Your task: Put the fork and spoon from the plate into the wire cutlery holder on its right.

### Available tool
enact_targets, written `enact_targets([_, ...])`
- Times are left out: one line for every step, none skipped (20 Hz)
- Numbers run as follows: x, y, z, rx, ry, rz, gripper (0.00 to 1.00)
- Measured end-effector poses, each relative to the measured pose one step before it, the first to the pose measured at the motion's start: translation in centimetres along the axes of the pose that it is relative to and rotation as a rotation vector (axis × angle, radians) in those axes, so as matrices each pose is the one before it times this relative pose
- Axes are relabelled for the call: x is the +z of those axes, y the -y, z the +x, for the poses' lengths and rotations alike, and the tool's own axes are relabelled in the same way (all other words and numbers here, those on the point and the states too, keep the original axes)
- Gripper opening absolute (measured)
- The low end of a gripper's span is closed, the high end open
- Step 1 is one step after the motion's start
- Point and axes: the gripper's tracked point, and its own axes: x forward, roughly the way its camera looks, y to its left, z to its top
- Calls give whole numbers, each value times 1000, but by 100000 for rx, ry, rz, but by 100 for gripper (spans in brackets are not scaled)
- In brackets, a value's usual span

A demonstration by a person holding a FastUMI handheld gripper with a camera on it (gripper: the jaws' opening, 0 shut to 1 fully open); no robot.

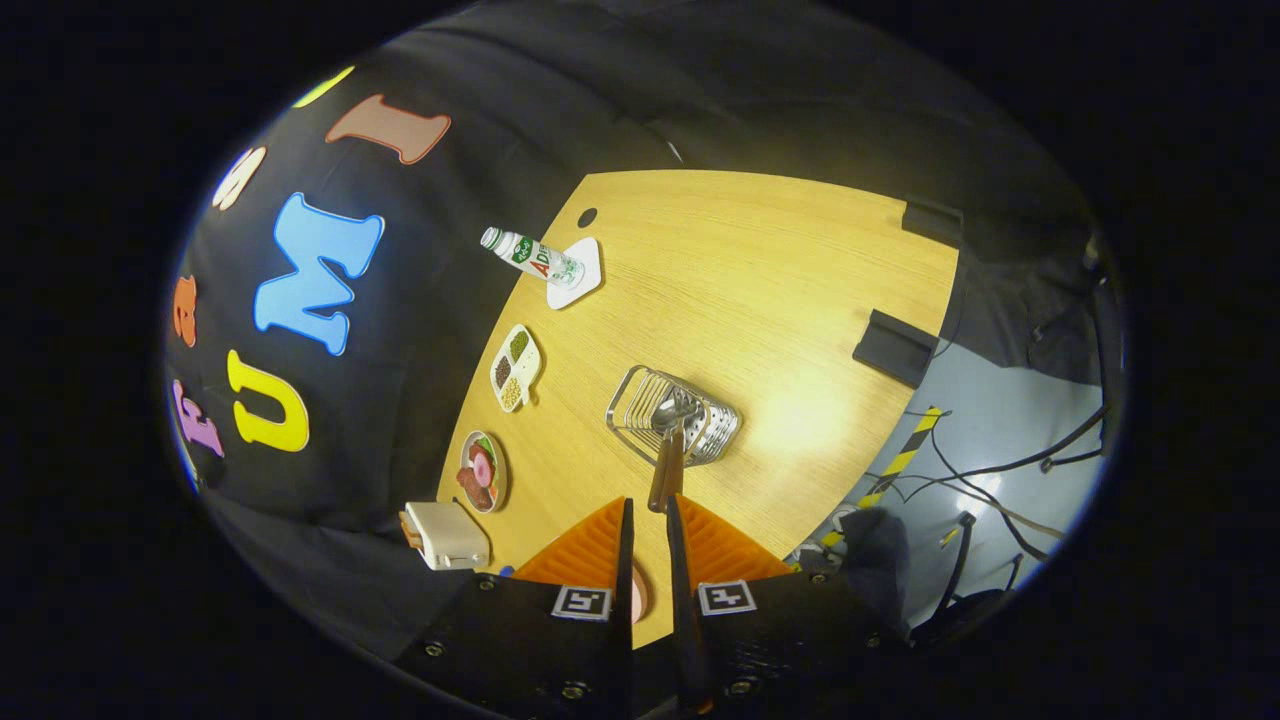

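Observation:
My gripper [648,512] is shut on the wooden handle of a spoon [667,468]. The spoon reaches forward from the fingertips, and its metal bowl lies over the open top of the wire cutlery holder [722,432], which stands on the wooden table [760,280] just ahead of the fingers. I cannot tell whether the bowl touches the wires. A slice of something pink and round [640,592], perhaps the plate, peeks out low between the fingers.
Along the table's edge by the booth wall stand a bottle [532,256] on a white coaster, a divided dish of beans [515,368], a plate of toy food [483,472] and a toaster [446,535]. Black blocks [895,347] mark the opposite edge, with cables on the floor beyond.

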Motion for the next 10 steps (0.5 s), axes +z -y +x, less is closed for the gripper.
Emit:
enact_targets([270, -55, -213, -829, 1360, -1960, 18])
enact_targets([399, -58, -121, -909, 2046, -2486, 18])
enact_targets([437, -82, -70, -906, 2464, -2945, 17])
enact_targets([611, -189, -167, -724, 3008, -3110, 18])
enact_targets([874, -273, -339, -224, 3555, -3384, 17])
enact_targets([854, -317, -328, -251, 3403, -3341, 17])
enact_targets([777, -255, -132, -306, 3731, -2912, 17])
enact_targets([944, -333, -225, -62, 3682, -2845, 18])
enact_targets([882, -305, -369, -200, 3788, -2615, 17])
enact_targets([1037, -307, -327, -69, 4094, -2465, 17])
